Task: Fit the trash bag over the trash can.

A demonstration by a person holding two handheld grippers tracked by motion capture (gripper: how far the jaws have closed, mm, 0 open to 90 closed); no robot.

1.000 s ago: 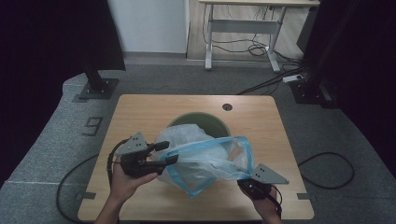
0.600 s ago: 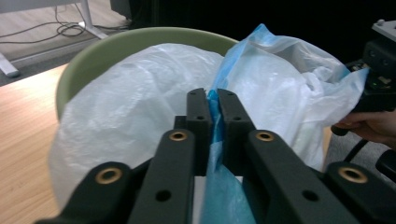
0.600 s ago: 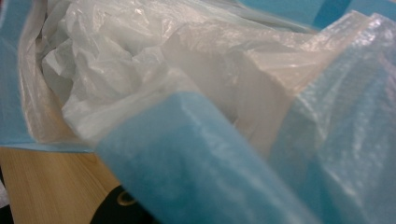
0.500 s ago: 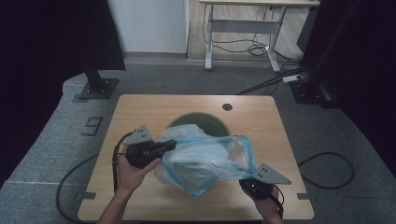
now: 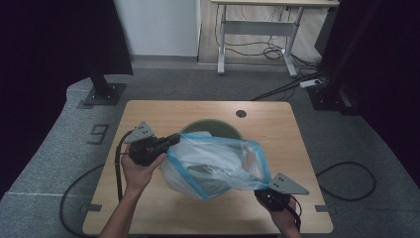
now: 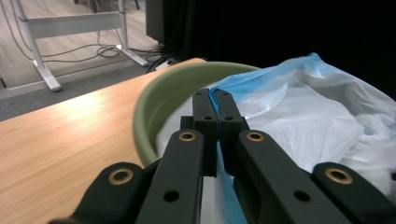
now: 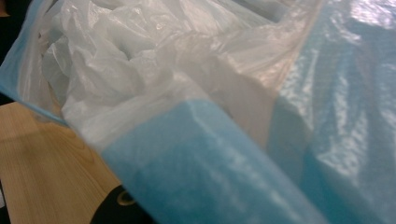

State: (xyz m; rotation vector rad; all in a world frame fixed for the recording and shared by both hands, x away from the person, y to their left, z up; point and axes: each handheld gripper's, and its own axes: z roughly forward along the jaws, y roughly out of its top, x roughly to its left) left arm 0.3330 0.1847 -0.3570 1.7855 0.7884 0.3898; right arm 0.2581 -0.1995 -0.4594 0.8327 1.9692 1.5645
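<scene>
A clear plastic bag with a blue rim lies stretched over a green round bin in the middle of the table. My left gripper is at the bag's left edge, jaws pressed together on the blue rim. In the left gripper view the bin's rim curves just behind the jaws. My right gripper is at the bag's near right corner, under its grey plate, shut on the rim there. The bag's crumpled film and blue band cover the right gripper's jaws.
The wooden table has a small round hole at its far side. Cables trail from both grippers off the table's left and right. A white desk frame and black stands are on the floor beyond.
My left gripper has moved right to the bag's left edge and closed on the blue rim. The bag's mouth is stretched wider. The right gripper has kept still.
</scene>
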